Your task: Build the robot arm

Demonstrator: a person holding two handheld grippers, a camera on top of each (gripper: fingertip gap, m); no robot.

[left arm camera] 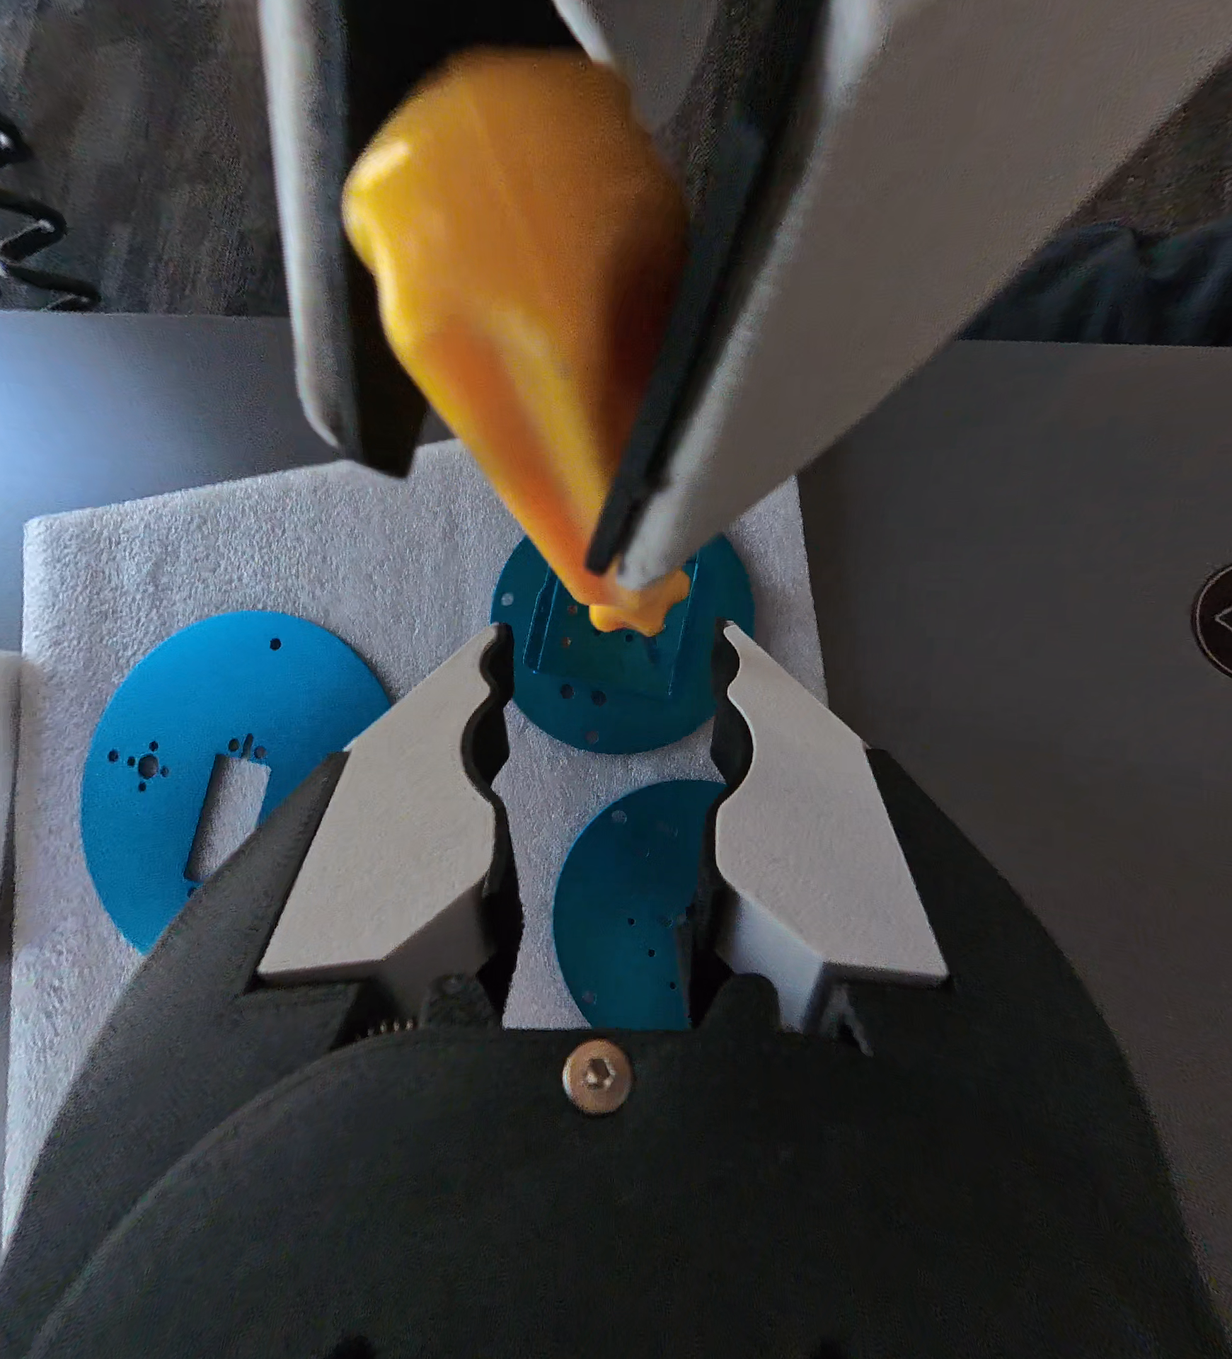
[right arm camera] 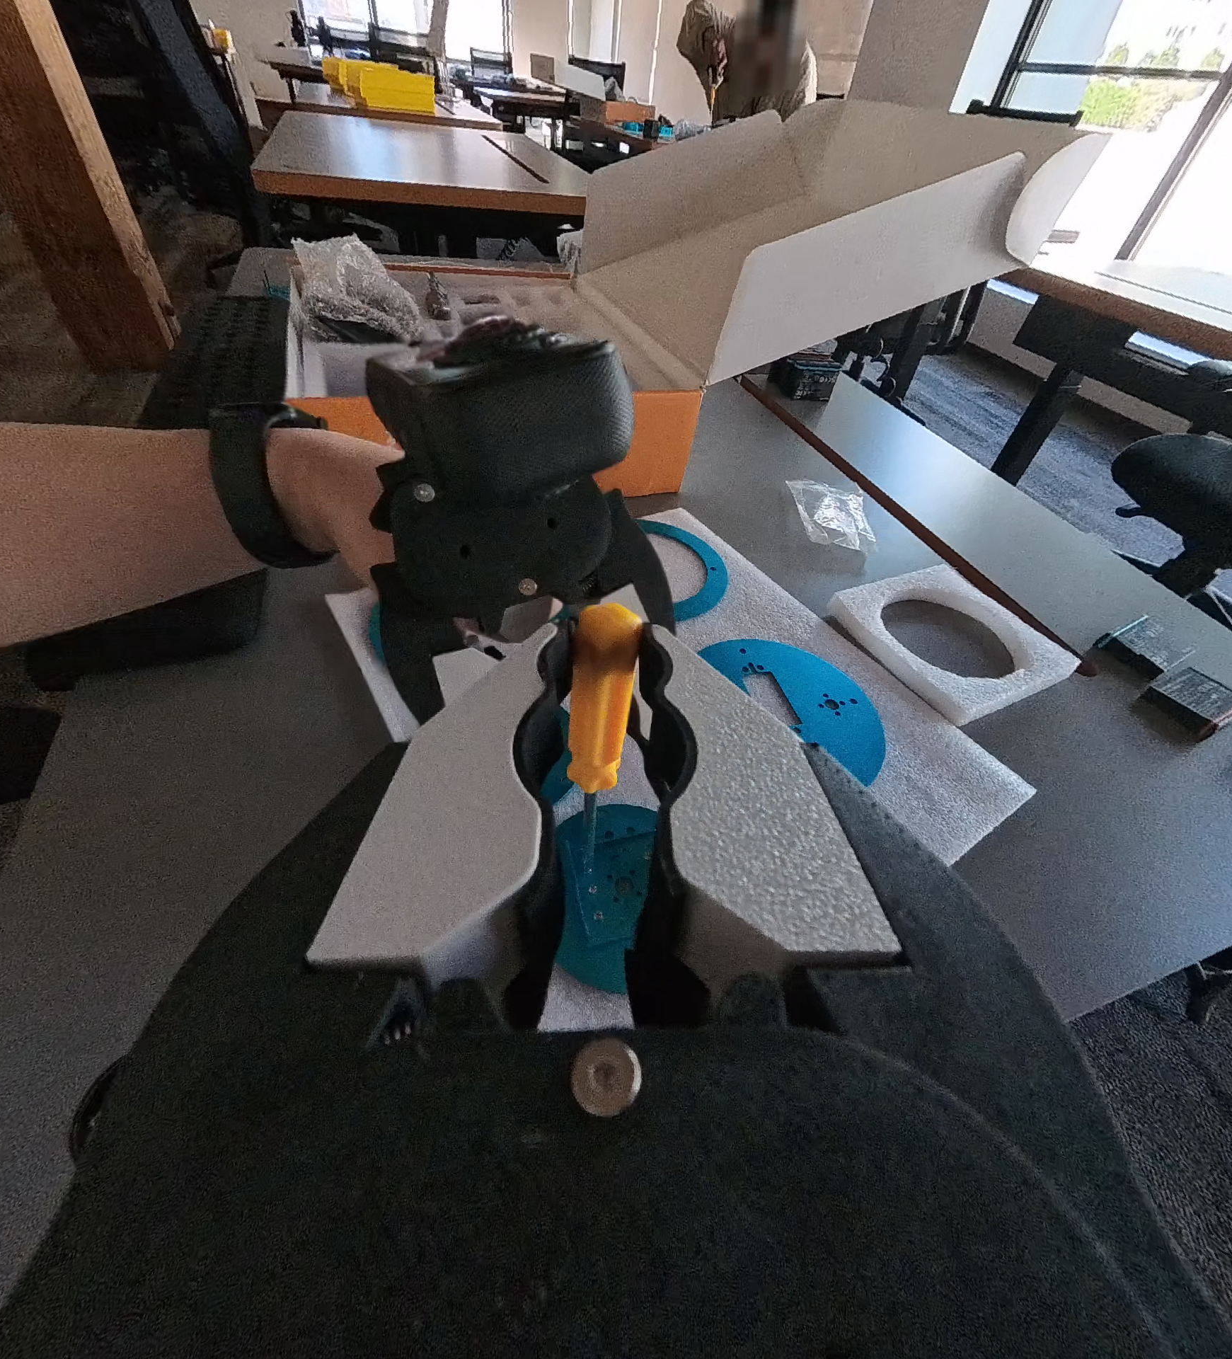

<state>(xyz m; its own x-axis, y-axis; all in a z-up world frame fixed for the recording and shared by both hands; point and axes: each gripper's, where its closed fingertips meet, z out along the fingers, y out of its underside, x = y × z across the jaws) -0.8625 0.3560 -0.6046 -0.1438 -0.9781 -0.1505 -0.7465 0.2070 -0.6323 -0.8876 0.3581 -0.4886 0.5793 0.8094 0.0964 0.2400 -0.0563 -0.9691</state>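
Right now, by line:
Right gripper (right arm camera: 602, 654): fingers clamped on the yellow screwdriver (right arm camera: 598, 698), gripping the handle near its top end; seen from above in the left wrist view as two large grey fingers (left arm camera: 708, 456) around the handle.
Yellow screwdriver: roughly upright, shaft pointing down, tip resting at a hole in the blue bracket (left arm camera: 598, 654).
Blue bracket: sits on a round blue disc (left arm camera: 620, 706); tilted slightly against the disc's edge.
Left gripper (left arm camera: 609, 636): fingers apart, nothing between them; tips on either side of the bracket and disc, just beside them; contact cannot be told.
Hand (right arm camera: 318, 485): holds the left gripper from the left side, black band on the wrist.
Blue half-disc (left arm camera: 620, 912): lies between the left gripper's fingers, nearer the camera, flat on the foam.
Large blue disc (left arm camera: 223, 765): flat on the foam, left of the bracket, with a rectangular cutout and small holes.
Blue ring (right arm camera: 701, 570): partly hidden behind the left gripper, on the foam.
White foam sheet (left arm camera: 230, 559): lies on the grey table (right arm camera: 1076, 846), under all the blue parts.
Foam frame (right arm camera: 958, 647): separate piece with an oval opening, to the right of the sheet.
Open cardboard box (right arm camera: 782, 243): behind the foam, white flaps raised, orange side.
Clear plastic bag (right arm camera: 829, 511): on the table near the box.
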